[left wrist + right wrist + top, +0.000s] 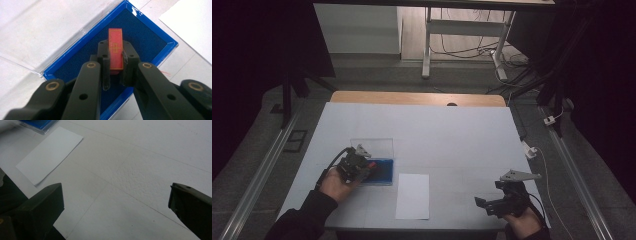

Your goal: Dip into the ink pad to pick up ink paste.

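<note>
From the high view I see my left gripper (pixel 371 166) over the blue tray (pixel 384 175) at the table's (pixel 452 130) near left, with a white paper sheet (pixel 412 196) beside it. My right gripper (pixel 484 204) sits well apart, near the table's front right edge.

In the left gripper view, my jaws clamp a red block (pixel 115 51) above the tray's dark lining.

In the right gripper view, my jaws stand wide over bare table.

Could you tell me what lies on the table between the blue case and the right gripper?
In the high view, a white sheet of paper lies between the blue case and the right gripper; the rest is bare table.
</note>
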The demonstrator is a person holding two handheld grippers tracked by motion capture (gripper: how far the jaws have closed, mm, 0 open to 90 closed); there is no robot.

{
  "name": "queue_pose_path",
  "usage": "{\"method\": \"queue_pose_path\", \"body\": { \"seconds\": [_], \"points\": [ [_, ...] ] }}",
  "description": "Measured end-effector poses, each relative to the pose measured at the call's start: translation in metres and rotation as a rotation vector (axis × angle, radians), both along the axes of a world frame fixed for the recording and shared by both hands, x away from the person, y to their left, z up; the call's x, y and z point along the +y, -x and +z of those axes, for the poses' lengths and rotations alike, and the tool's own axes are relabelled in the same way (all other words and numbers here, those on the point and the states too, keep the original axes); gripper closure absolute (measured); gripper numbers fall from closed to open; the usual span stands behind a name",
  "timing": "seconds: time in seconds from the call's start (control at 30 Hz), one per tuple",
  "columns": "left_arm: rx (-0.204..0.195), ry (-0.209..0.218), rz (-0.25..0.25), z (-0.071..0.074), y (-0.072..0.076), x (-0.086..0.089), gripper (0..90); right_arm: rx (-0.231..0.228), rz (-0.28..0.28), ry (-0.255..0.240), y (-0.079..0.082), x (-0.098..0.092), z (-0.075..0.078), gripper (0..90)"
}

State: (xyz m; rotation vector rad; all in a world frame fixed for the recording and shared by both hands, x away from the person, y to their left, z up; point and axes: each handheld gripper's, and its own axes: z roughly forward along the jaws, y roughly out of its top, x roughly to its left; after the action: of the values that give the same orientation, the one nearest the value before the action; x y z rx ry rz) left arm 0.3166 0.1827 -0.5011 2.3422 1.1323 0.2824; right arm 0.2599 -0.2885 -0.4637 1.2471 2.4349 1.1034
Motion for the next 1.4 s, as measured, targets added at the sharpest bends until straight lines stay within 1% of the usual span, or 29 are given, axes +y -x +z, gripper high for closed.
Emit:
{"method": "queue_pose_path", "body": {
  "seconds": [0.13, 0.23, 0.3, 0.4, 0.57, 0.67, 0.73, 0.83, 0.87, 1.0, 1.13, 1.17, 1.27, 1.4],
  "points": [
    [0.036, 0.065, 0.011, -0.002, -0.004, 0.008, 80.2, 0.000, 0.001, 0.000, 0.000, 0.000, 0.000, 0.4],
    [0.053, 0.102, 0.017, -0.003, -0.006, 0.012, 80.2, 0.001, 0.000, -0.003, 0.000, 0.000, 0.000, 0.4],
    [0.059, 0.112, 0.014, -0.003, -0.007, 0.014, 80.2, 0.002, 0.000, -0.006, 0.000, -0.001, 0.000, 0.4],
    [0.059, 0.113, 0.012, -0.003, -0.007, 0.015, 80.2, 0.001, -0.001, -0.004, 0.000, -0.001, 0.000, 0.4],
    [0.039, 0.076, -0.004, -0.001, -0.006, 0.011, 80.0, 0.002, 0.000, -0.010, 0.000, -0.001, 0.000, 0.4],
    [0.042, 0.077, 0.000, 0.001, -0.006, 0.011, 79.9, 0.003, -0.002, -0.012, 0.000, -0.001, 0.000, 0.4],
    [0.026, 0.063, -0.005, 0.002, -0.005, 0.010, 79.9, 0.001, -0.004, -0.012, 0.001, -0.002, 0.000, 0.4],
    [0.008, 0.077, -0.011, 0.008, -0.003, 0.011, 79.9, -0.001, -0.008, -0.015, 0.001, -0.002, 0.000, 0.4],
    [-0.001, 0.083, -0.009, 0.009, -0.002, 0.011, 79.8, 0.001, -0.009, -0.021, 0.001, -0.002, 0.000, 0.4],
    [-0.030, 0.105, 0.004, 0.016, 0.001, 0.015, 79.8, -0.001, -0.010, -0.018, 0.002, -0.003, 0.000, 0.4],
    [-0.044, 0.115, 0.016, 0.019, 0.003, 0.019, 79.7, -0.001, -0.011, -0.019, 0.002, -0.003, 0.001, 0.4],
    [-0.045, 0.111, 0.016, 0.020, 0.004, 0.020, 79.7, 0.000, -0.009, -0.021, 0.001, -0.003, 0.000, 0.4],
    [-0.042, 0.127, 0.017, 0.021, 0.004, 0.021, 79.7, 0.000, -0.009, -0.022, 0.001, -0.003, 0.000, 0.4],
    [-0.013, 0.131, 0.017, 0.017, 0.001, 0.022, 79.7, -0.001, -0.010, -0.020, 0.002, -0.003, 0.001, 0.4]
  ]
}}
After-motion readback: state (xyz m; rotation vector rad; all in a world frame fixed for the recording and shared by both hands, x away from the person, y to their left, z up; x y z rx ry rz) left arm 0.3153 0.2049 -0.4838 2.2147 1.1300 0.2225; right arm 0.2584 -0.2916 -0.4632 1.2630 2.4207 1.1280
